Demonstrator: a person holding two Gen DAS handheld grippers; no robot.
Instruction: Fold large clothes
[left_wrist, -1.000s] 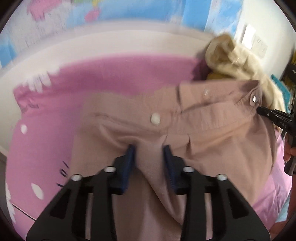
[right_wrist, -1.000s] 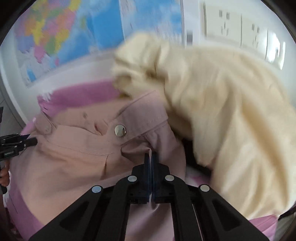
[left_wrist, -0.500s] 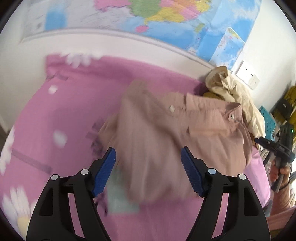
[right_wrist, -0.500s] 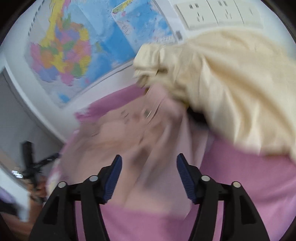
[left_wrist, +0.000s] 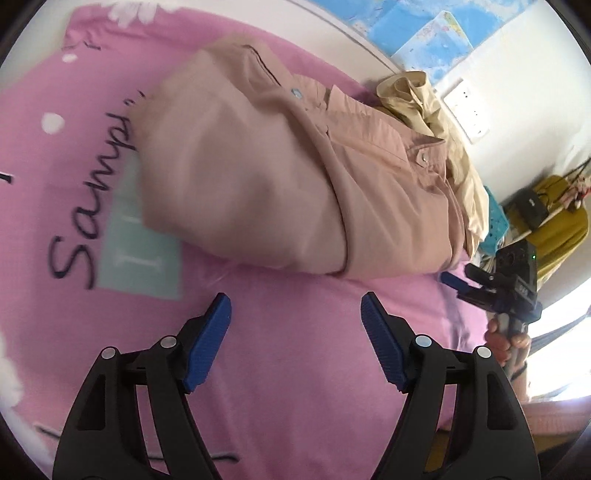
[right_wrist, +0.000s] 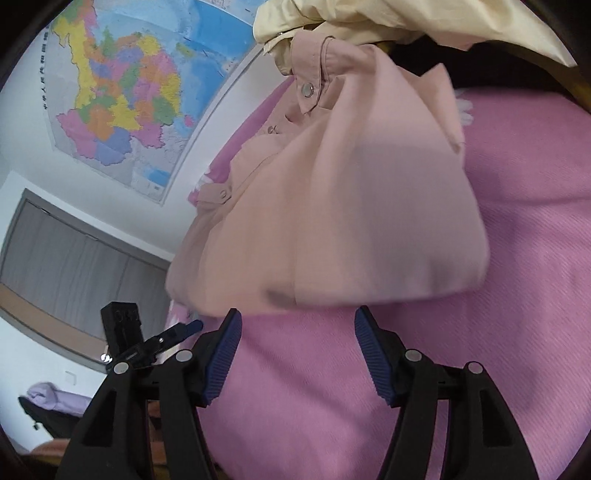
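Observation:
A dusty-pink button shirt (left_wrist: 258, 173) lies folded into a compact bundle on the pink bedsheet (left_wrist: 295, 369); it also shows in the right wrist view (right_wrist: 351, 206). My left gripper (left_wrist: 295, 314) is open and empty, a short way in front of the bundle's near edge. My right gripper (right_wrist: 297, 328) is open and empty, just short of the bundle's near edge. The right gripper also shows in the left wrist view (left_wrist: 461, 286), past the bundle's right end. The left gripper shows in the right wrist view (right_wrist: 177, 332) at lower left.
A cream garment (left_wrist: 424, 107) lies heaped behind the pink shirt, against the wall; it also shows in the right wrist view (right_wrist: 369, 18). A map (right_wrist: 122, 96) hangs on the wall. The sheet has printed lettering (left_wrist: 96, 192) at the left. A yellow bag (left_wrist: 561, 218) stands off the bed.
Both grippers let go of the pink shirt, opened wide and drew back from it. The shirt now lies folded on the sheet.

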